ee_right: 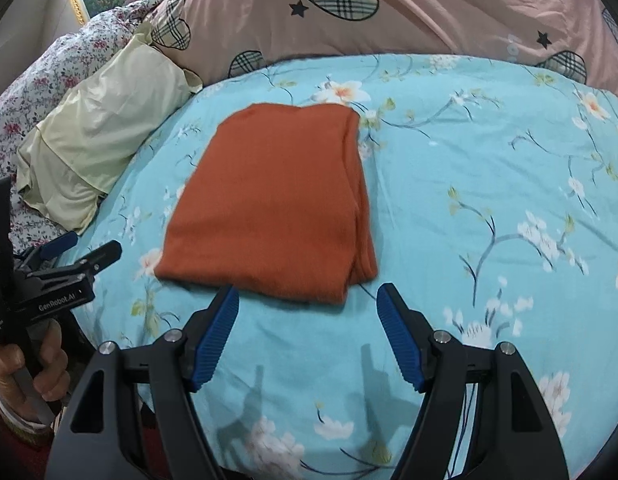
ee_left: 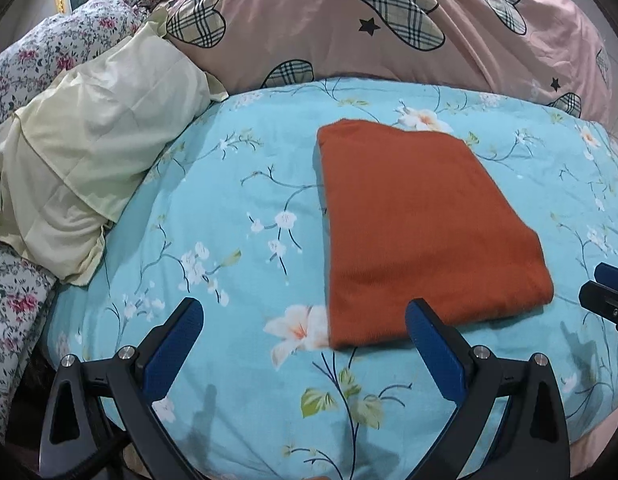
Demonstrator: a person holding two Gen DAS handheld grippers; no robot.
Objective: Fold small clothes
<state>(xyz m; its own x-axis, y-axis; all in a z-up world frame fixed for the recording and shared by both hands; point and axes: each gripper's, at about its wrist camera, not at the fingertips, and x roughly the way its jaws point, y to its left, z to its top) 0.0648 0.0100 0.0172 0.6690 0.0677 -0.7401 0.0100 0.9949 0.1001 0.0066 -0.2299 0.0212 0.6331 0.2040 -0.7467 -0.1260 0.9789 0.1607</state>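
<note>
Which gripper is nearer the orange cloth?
Left, marginally. The left gripper has one finger overlapping the cloth's near edge; the right gripper sits just short of that edge. Both are open.

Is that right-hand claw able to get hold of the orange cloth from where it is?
Probably yes. The right claw is open just short of the folded orange cloth, whose near edge lies between its tips, with only bare blue bedsheet around.

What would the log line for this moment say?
garment: orange cloth folded flat on blue bedsheet | left tool: open, empty | right tool: open, empty
</note>
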